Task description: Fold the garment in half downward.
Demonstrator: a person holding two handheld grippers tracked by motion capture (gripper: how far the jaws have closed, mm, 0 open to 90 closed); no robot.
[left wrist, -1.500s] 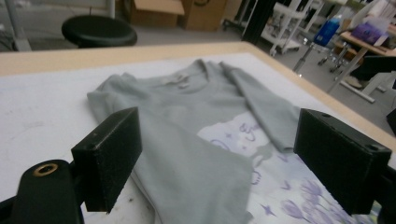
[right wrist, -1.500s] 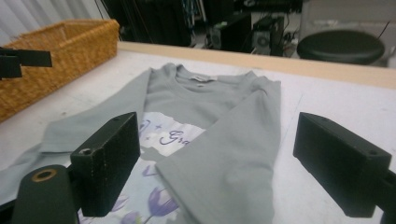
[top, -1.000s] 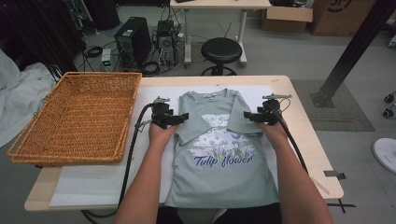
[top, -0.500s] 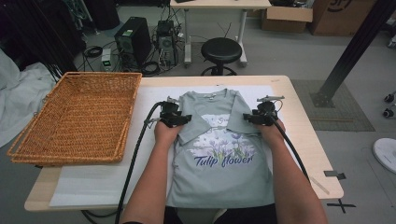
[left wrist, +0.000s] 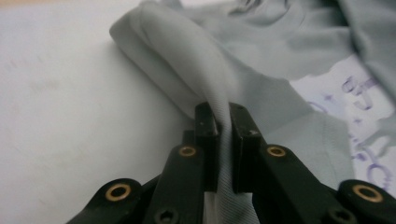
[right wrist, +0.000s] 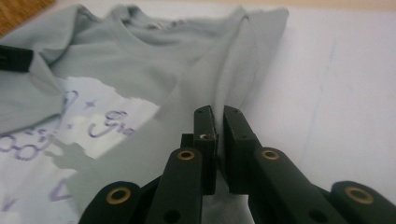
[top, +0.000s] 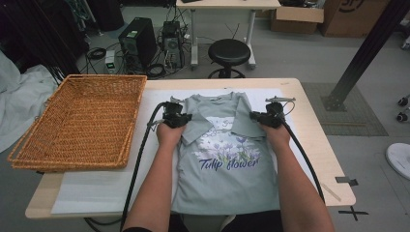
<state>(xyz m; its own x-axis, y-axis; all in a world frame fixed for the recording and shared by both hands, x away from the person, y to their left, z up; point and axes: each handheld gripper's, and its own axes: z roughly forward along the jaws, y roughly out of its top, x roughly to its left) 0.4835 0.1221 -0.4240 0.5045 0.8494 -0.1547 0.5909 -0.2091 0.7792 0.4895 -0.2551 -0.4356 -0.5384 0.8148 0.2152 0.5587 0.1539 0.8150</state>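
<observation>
A grey-green T-shirt (top: 225, 169) printed "Tulip flower" lies face up on the white sheet (top: 96, 188), sleeves folded inward. My left gripper (top: 186, 118) sits at the shirt's left shoulder edge. Its jaws have just been closing and are shut on a raised fold of the T-shirt (left wrist: 205, 60), seen between the left gripper (left wrist: 223, 119) pads. My right gripper (top: 254, 116) is at the right shoulder edge. Its jaws have also just been closing, and the right gripper (right wrist: 219, 116) pinches a ridge of the T-shirt (right wrist: 154, 60) fabric.
A large wicker basket (top: 77, 116) stands on the table's left part. The wooden table (top: 319, 121) shows bare at the right of the sheet. Cables trail from both grippers toward the front edge. A stool (top: 228, 50) and computer cases stand beyond the far edge.
Both grippers' jaws went from open to shut on the shirt's side edges near the shoulders. The left hand has lifted slightly; the right hand stayed in place.
</observation>
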